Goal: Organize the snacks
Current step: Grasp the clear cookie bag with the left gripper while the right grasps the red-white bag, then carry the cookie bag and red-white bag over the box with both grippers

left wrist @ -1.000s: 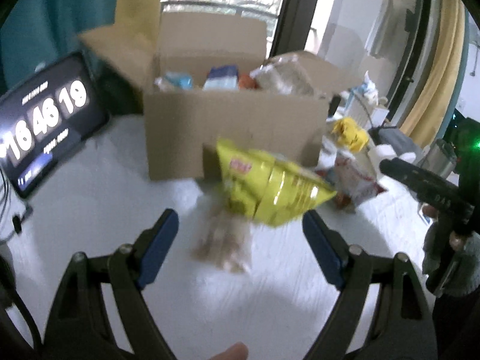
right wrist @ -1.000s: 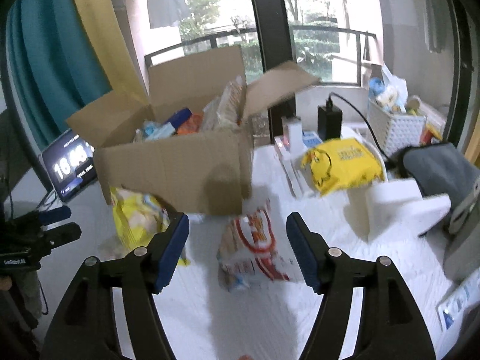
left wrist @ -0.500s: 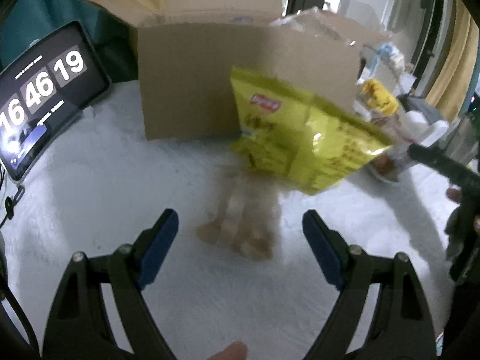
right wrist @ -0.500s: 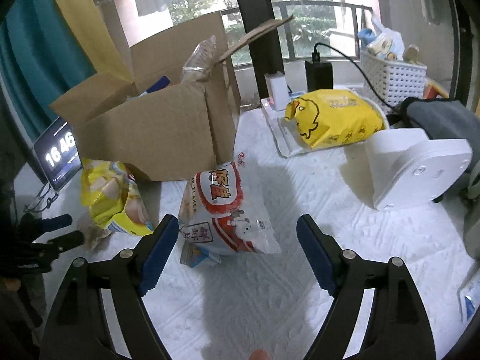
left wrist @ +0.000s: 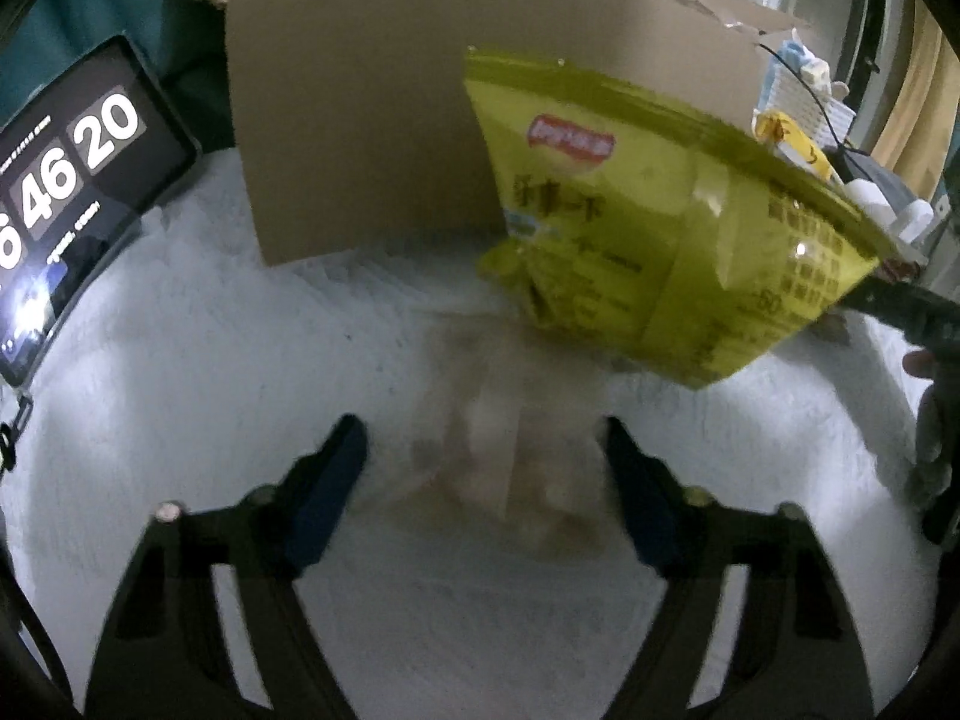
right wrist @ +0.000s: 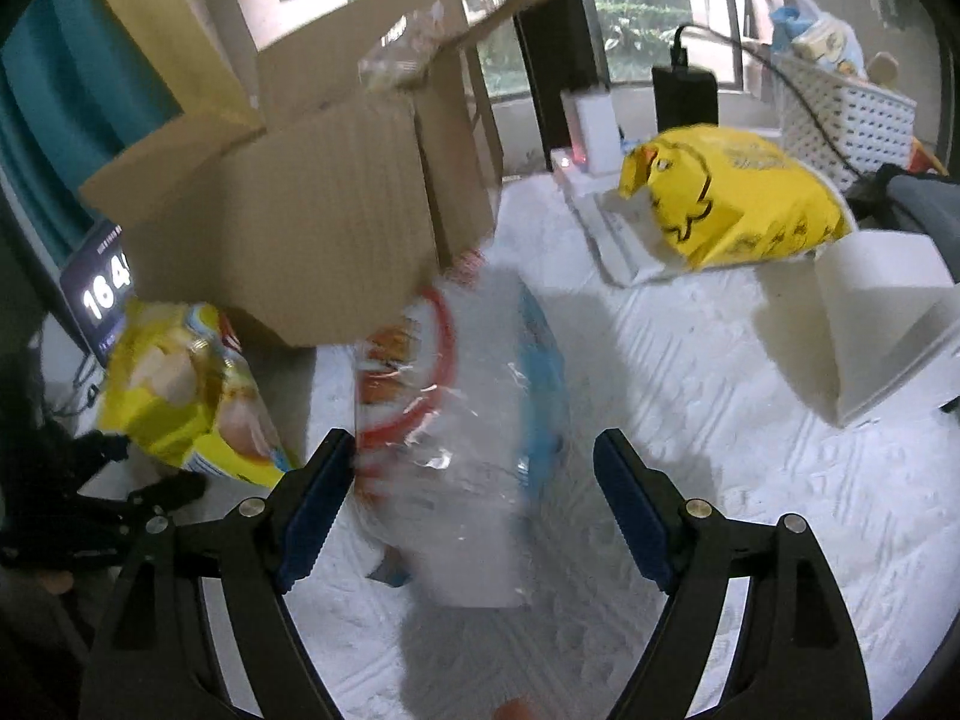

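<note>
A yellow chip bag (left wrist: 654,222) is leaning tilted against the near wall of the box (left wrist: 360,144), its sealed top edge up and its red logo showing. A clear packet (left wrist: 516,468) of pale snacks is lying flat and blurred on the counter just near of it. To the right, a red-and-white bag (right wrist: 456,420) with a blue edge is standing up by the box's near right corner. The box is sitting open with flaps raised and a clear wrapper (right wrist: 408,54) sticking out. Far right, a yellow duck bag (right wrist: 732,198) is lying propped on white things.
</note>
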Available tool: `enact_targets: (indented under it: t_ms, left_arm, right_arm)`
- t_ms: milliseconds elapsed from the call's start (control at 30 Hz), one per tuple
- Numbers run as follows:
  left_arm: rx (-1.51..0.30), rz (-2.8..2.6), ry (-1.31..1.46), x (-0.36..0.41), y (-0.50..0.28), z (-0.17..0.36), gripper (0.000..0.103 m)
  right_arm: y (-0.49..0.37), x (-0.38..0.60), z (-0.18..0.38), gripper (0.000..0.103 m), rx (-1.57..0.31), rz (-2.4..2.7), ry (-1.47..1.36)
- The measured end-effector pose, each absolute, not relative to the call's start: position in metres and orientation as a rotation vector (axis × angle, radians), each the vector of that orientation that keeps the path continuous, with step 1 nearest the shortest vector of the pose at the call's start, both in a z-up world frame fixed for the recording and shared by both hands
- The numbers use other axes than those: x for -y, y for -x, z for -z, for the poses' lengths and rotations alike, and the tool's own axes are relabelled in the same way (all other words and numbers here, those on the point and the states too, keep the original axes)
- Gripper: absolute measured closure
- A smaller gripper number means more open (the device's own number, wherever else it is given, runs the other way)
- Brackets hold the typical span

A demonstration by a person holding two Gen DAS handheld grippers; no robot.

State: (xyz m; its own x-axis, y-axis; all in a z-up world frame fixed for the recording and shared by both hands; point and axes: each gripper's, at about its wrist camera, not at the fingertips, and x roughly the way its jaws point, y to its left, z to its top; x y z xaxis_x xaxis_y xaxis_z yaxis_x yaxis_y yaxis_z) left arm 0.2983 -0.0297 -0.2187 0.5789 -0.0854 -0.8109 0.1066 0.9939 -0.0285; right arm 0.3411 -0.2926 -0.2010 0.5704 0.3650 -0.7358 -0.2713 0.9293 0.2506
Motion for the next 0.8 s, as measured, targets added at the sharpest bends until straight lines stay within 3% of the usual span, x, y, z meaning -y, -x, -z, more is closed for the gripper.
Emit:
enact_targets:
  t_ms: [67, 133, 800]
  left_arm:
    - [-0.944, 0.124, -0.004, 0.026, -0.298, 0.218, 0.031]
    - [-0.937, 0.127, -0.002, 0.023, -0.295, 0.217, 0.032]
    - [-0.821, 0.136, 0.077, -0.024, -0.225, 0.18, 0.034]
  right_arm:
    - [-0.34, 0.291, 0.205, 0.021, -0.904, -0.367, -0.106]
    - [-0.338, 0.291, 0.204, 0.04, -0.898, -0.366, -0.099]
    - [-0.281, 0.257, 0.144, 0.043, -0.785, -0.347, -0.029]
